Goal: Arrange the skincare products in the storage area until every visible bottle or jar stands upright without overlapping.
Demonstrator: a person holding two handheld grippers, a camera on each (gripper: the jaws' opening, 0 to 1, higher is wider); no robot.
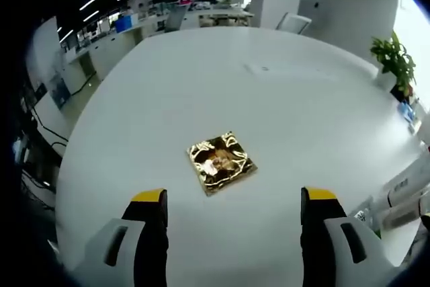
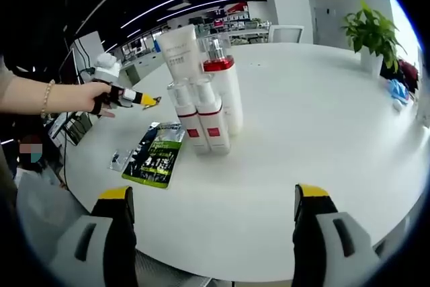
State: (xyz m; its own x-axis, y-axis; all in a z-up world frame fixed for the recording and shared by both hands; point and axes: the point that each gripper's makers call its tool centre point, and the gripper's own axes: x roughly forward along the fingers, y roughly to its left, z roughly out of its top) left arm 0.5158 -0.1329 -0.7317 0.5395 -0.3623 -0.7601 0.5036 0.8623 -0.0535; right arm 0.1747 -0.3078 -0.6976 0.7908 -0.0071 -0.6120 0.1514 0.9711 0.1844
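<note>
Left gripper: my left gripper (image 1: 233, 210) hung above the white table (image 1: 302, 119), jaws spread wide and holding nothing; I judged it was kept high and clear to leave room for a descent.
Gold packet: a square gold foil packet (image 1: 221, 163) lay flat on the table just ahead of the left jaws, turned corner-on to them; being square, it had no long axis to speak of.
Right gripper: my right gripper (image 2: 213, 223) was also spread and empty, held back near the table edge, facing the group of bottles.
Bottles: two small white bottles with red bands (image 2: 201, 115) stood upright, touching side by side, long axes vertical, caps up.
Tall bottle: a taller bottle with a red collar (image 2: 223, 78) stood upright close behind them, pump top upward.
Tube: a white tube (image 2: 181, 52) stood on end behind the group, its wide end uppermost.
Sachet: a green and black sachet (image 2: 154, 154) lay flat just left of the bottles, long axis running away from me.
Other gripper in view: in the right gripper view my left hand (image 2: 94, 97) held its tool over the table's left side, well apart from the bottles.
Judgement: the bottles looked already grouped upright; the flat packets seemed the loose ends.
</note>
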